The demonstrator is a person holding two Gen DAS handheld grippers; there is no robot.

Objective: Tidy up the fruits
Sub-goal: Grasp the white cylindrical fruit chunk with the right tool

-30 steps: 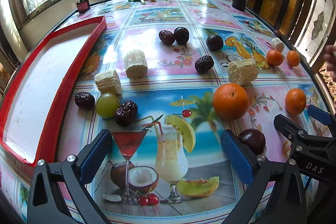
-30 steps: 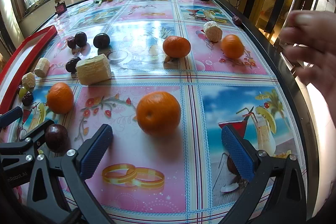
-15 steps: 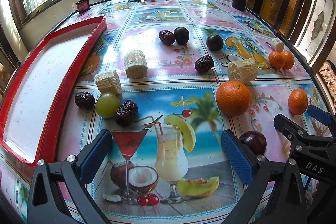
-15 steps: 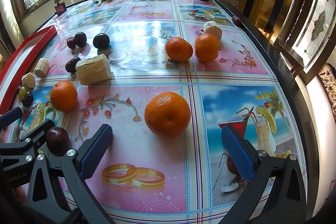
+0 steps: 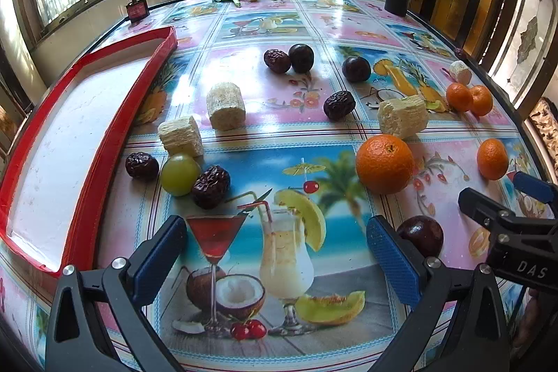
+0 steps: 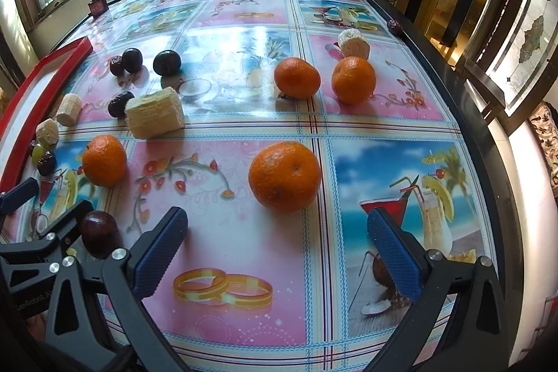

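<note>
Hovering wide open, nothing gripped: left hand-held gripper (image 5: 279,253), right hand-held gripper (image 6: 279,250). Red tray (image 5: 115,86) at desk (image 6: 244,267) left edge, inside bare. Big orange (image 6: 285,176) just ahead of right one; fruits scattered mid-desk.

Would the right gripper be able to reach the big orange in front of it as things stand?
Probably yes: the right gripper is open, the orange sits just ahead of its fingers, and only bare table lies between.

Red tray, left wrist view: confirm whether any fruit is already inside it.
No, the red tray shows only its bare white floor; the fruit lies outside on the table.
</note>
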